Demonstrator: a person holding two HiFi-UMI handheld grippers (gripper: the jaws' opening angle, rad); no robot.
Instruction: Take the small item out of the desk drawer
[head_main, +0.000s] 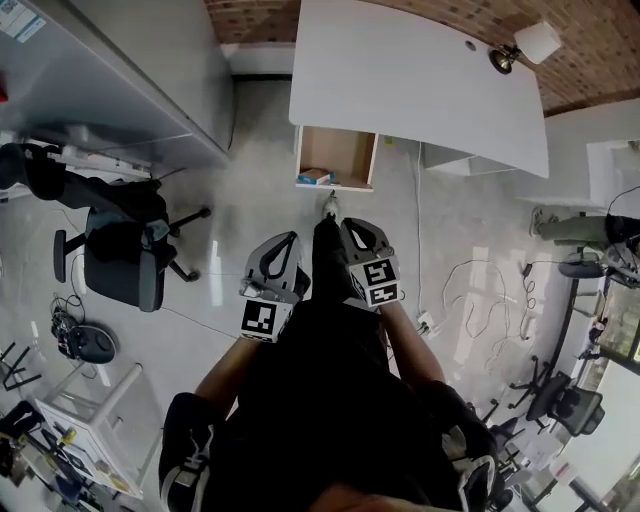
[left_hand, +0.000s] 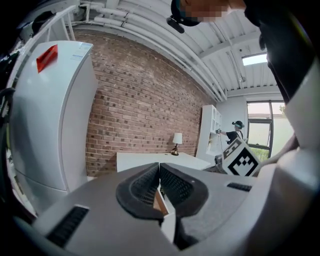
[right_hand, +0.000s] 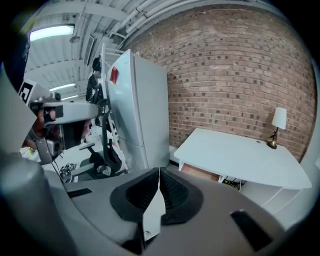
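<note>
left tongs (left_hand: 160, 169) closed, pads together, nothing between them; right tongs (right_hand: 159, 174) closed too, empty. Head view: both held side by side in front of the person's body, above the floor, pointing toward the white desk (head_main: 420, 80), well apart from it. drawer (head_main: 345, 150) under the desk's left end stands open. small item (head_main: 316, 176), blue and orange, lies in the drawer's near left corner, touched by neither tongs. lamp (head_main: 525, 47) on the desk's far right corner, office chair (head_main: 125, 255) off left
</note>
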